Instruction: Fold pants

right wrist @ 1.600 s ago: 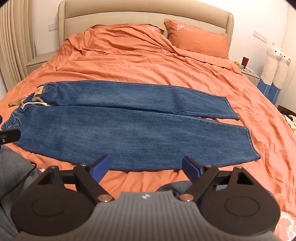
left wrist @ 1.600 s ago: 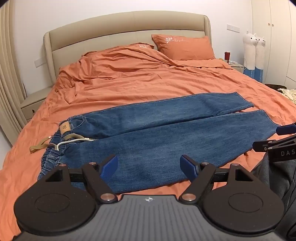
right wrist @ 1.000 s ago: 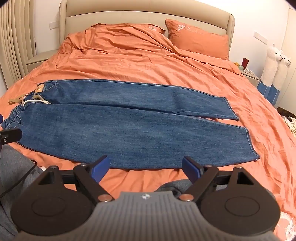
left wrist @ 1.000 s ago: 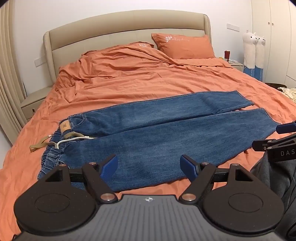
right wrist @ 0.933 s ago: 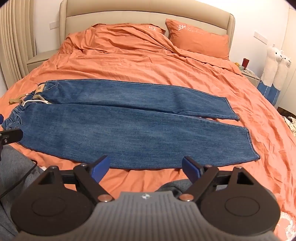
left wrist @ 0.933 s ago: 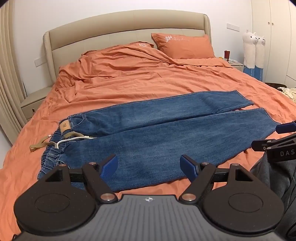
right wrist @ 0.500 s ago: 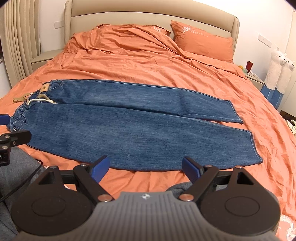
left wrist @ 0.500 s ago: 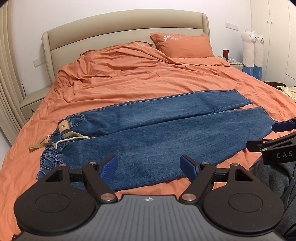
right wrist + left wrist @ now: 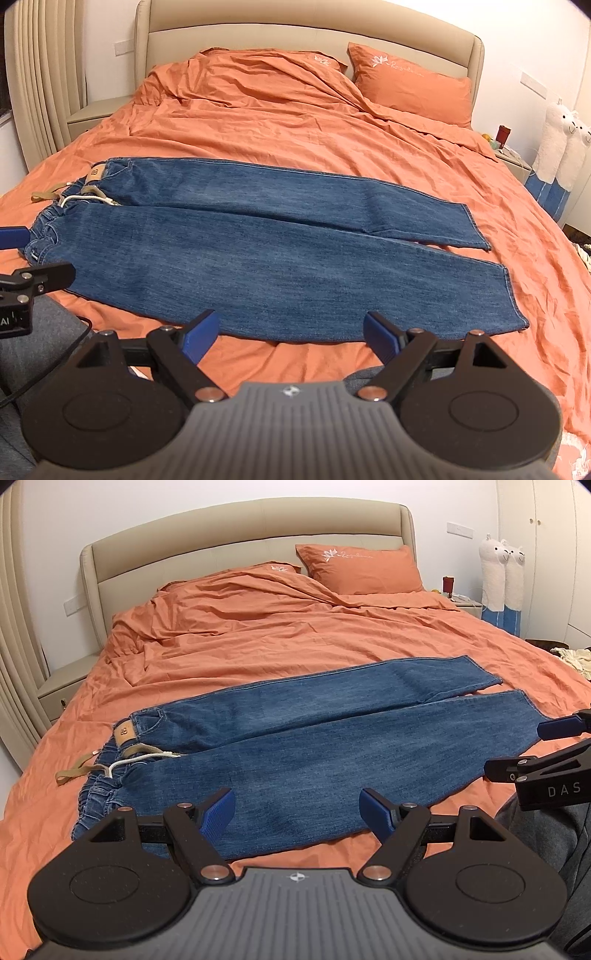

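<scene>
The bed (image 9: 258, 635), covered in a rumpled orange sheet, carried everything, with an orange pillow (image 9: 360, 570) at its headboard end. The pants (image 9: 295, 746), blue jeans, lay flat and unfolded across the foot half of the bed, their long axis running side to side, parallel to the foot edge. The two legs lay side by side, slightly splayed at the hems. The waistband (image 9: 110, 775), with its white drawstring (image 9: 144, 758), pointed toward the bed's left edge; the hems (image 9: 511, 295) pointed toward the right edge.

Both grippers hovered near the foot edge, the pants lying straight ahead of them and just beyond their fingers. The left gripper (image 9: 297, 812) was the nearer to the waistband, the right gripper (image 9: 290, 334) the nearer to the hems. Each had its fingers spread wide and gripped nothing. No fold appeared started; the near leg's long edge seemed the likeliest first hold.
</scene>
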The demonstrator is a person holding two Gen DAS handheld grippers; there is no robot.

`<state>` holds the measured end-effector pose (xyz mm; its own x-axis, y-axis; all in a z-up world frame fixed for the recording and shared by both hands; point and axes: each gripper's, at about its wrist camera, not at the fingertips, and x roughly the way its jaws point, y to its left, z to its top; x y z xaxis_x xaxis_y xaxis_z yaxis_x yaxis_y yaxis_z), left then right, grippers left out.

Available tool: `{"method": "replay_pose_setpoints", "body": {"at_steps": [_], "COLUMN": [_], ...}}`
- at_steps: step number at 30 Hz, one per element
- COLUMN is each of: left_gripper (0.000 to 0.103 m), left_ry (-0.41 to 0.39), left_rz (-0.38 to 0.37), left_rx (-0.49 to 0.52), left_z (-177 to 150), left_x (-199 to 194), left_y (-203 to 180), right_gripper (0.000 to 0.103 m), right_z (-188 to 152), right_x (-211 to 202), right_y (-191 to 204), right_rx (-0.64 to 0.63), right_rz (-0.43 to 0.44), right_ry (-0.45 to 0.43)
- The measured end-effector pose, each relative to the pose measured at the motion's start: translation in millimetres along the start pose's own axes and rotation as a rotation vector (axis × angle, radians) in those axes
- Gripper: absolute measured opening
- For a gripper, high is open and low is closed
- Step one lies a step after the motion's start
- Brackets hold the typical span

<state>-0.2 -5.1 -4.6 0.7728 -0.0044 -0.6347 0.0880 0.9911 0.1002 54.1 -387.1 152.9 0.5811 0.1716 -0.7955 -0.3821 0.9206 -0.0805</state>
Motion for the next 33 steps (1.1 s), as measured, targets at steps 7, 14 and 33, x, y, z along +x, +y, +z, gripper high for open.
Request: {"method": "replay_pose_setpoints", "body": {"at_steps": [7,14,33], "left_gripper": [0.090,0.090,0.090], "left_ry": [0.001,0.002,0.010], "left_rz": [-0.001,-0.001,0.006], "left_rx": [0.001,-0.001,0.004], "left_z": [0.3,0.7,-0.4], "left_x": [0.5,0.4,3.0], "left_y": [-1.4,-1.2,-1.0], "right_gripper": [0.082,0.082,0.082], "right_z": [1.4,2.3,3.1], "right_x": [-0.5,-0.8,0.0], "right_y": [0.1,1.8,3.4], "right_rx": [-0.006,-0.008,-0.010], "right_rz": [0.006,0.006,0.008], "right_ry": [-0.003,-0.004,-0.001]}}
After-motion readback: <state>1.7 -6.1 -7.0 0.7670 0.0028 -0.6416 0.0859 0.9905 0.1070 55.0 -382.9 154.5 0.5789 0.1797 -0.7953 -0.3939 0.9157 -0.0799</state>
